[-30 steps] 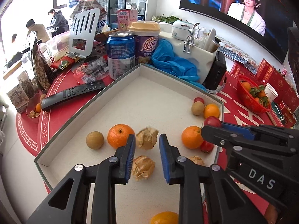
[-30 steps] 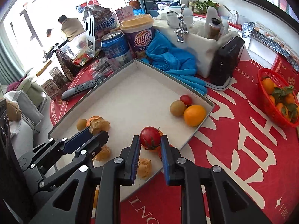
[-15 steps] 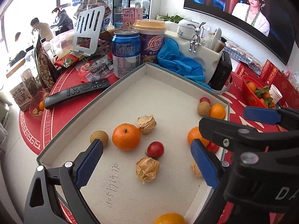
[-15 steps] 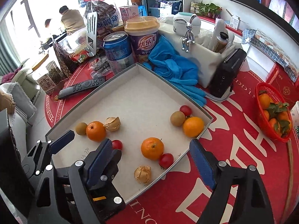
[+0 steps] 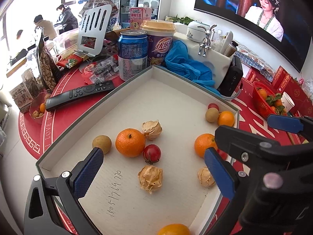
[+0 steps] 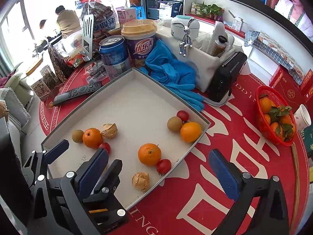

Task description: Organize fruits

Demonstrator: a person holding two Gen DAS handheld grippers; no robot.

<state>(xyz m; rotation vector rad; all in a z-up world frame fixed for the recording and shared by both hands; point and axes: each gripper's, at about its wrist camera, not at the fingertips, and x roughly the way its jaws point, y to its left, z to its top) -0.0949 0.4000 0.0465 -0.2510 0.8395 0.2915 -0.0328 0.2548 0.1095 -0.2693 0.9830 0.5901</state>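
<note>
Cluttered red table (image 6: 225, 129) with a shallow white tray (image 5: 137, 74) in the middle, cans and snacks crowded behind it. Both grippers hang spread wide and empty over the near edge: left gripper (image 5: 153, 171), right gripper (image 6: 163, 170). Fruit looks sorted into mixed little sets, I'd guess. Just ahead of the left one sit an orange (image 5: 130, 142), a red cherry tomato (image 5: 152, 153), a brown longan (image 5: 101, 144) and papery husk berries (image 5: 150, 178). Ahead of the right gripper, another orange (image 6: 149, 154) touches a tomato (image 6: 164, 166).

White tray (image 5: 137, 82) showing orange mandarins (image 5: 130, 142), red cherry tomato (image 5: 151, 153), tan husked physalis (image 5: 150, 178); tablecloth (image 6: 225, 137) reading red with white lettering.
</note>
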